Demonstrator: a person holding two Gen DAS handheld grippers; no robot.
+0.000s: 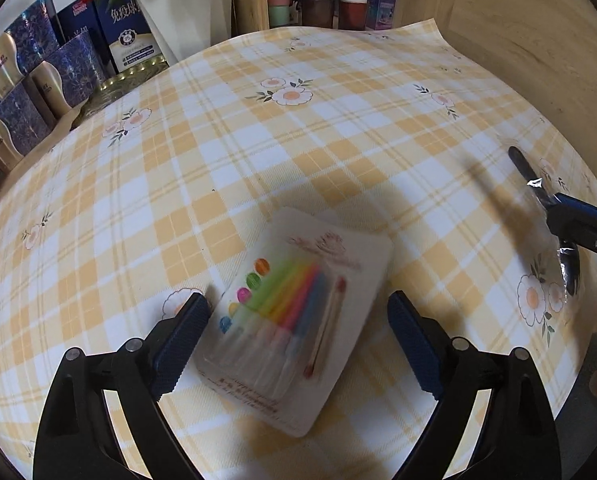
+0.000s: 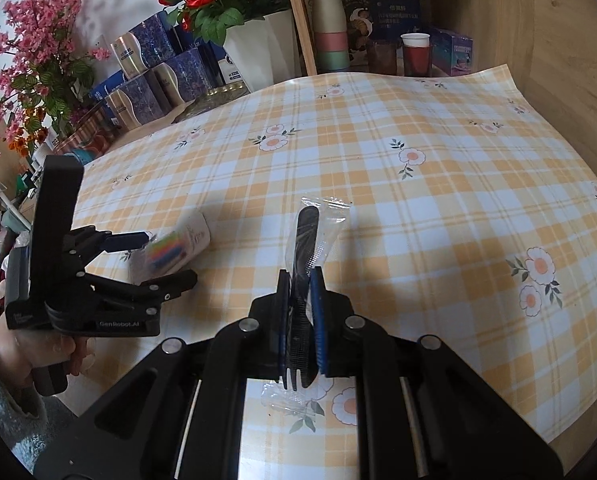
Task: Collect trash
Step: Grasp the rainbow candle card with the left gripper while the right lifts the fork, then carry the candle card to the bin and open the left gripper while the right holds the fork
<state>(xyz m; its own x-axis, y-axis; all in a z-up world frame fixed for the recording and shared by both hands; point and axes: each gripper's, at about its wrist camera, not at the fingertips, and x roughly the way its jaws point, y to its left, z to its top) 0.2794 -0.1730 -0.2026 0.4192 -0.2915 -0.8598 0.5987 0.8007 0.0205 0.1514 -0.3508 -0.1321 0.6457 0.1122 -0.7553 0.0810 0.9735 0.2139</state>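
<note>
The right hand-held gripper (image 2: pixel 301 312) is clamped on black plastic cutlery in a clear wrapper (image 2: pixel 312 240), lifted above the surface (image 2: pixel 418 208). The left hand-held gripper (image 1: pixel 298 328), jaws apart, straddles a flat candle pack (image 1: pixel 294 316) lying there.

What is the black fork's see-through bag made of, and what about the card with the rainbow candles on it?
The fork wrapper looks like thin clear plastic film: it is glossy, crinkled, and the black fork shows through. The candle pack seems to be a matte white paper card, perhaps under a clear plastic cover; the blur leaves that unsure.
</note>
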